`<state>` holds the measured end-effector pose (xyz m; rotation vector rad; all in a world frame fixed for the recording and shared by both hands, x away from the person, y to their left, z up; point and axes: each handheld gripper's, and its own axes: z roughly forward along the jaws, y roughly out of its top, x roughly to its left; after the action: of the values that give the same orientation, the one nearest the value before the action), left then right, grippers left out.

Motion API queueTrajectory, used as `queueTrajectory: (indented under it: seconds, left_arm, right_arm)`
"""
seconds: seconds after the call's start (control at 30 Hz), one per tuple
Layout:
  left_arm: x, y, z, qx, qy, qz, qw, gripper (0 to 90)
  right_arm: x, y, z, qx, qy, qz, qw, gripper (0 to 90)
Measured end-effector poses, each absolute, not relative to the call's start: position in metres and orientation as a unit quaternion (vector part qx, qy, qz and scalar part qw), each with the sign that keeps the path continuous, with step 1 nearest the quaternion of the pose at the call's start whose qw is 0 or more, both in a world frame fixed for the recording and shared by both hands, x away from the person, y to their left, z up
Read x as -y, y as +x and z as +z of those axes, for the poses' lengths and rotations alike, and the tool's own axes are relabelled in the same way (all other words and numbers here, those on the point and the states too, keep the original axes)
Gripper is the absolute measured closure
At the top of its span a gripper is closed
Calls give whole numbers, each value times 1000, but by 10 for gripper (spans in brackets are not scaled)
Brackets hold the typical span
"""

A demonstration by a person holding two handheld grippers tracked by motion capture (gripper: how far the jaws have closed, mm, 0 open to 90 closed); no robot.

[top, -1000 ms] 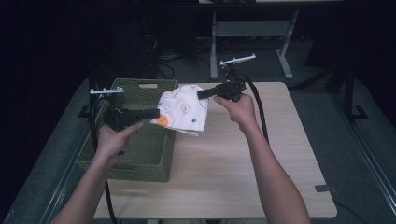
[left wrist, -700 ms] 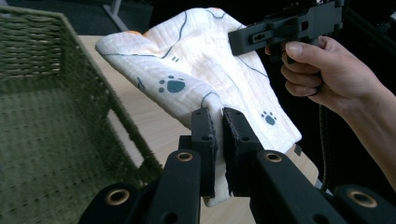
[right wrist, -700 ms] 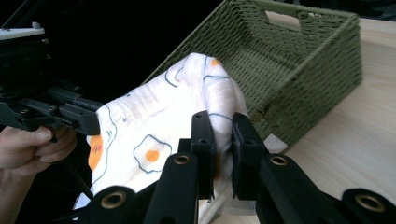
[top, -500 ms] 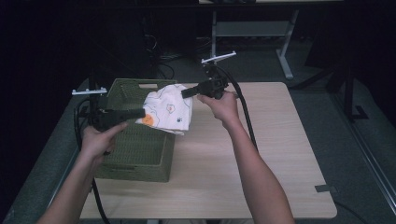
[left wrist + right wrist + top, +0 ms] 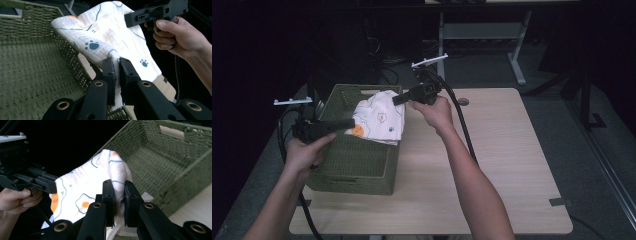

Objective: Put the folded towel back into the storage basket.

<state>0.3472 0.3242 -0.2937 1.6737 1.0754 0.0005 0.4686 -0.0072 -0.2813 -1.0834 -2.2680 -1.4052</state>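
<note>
Change: over the last second we have carried the printed cloth (image 5: 379,119) leftward; it hung beside the basket's right wall over the table and now spans the right rim of the woven green basket (image 5: 357,165).
Left gripper (image 5: 348,123): pinched onto the cloth's near edge; in the left gripper view its jaws press together with a fold of white fabric (image 5: 110,37) between them.
Right gripper (image 5: 396,98): pinched onto the far edge, the jaws clamped over a bunched fold of the cloth (image 5: 82,192).
Cloth: held up and stretched between both grippers, one side drooping outside the basket wall; paw prints and fried-egg motifs show on it.
Meaning for the task: we judge the cloth is being brought over the basket's opening to be lowered in; it has not yet been let go, and it needs to go further left to clear the rim.
Surface: light wooden table (image 5: 512,165), bare apart from the basket at its left edge.
Room: dark, with a grey floor and a white desk frame (image 5: 482,30) behind the table.
</note>
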Motion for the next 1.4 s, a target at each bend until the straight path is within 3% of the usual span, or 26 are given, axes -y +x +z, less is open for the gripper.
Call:
queueTrajectory:
  seconds: [0.8, 1.4]
  left_arm:
    - [-371, 342, -313, -490, 695, 13, 526, 840]
    - [-377, 346, -327, -502, 709, 25, 494, 839]
  right_arm:
    - [-48, 483, -304, 789, -364, -470, 154, 812]
    - [-65, 488, -324, 792, -366, -460, 166, 810]
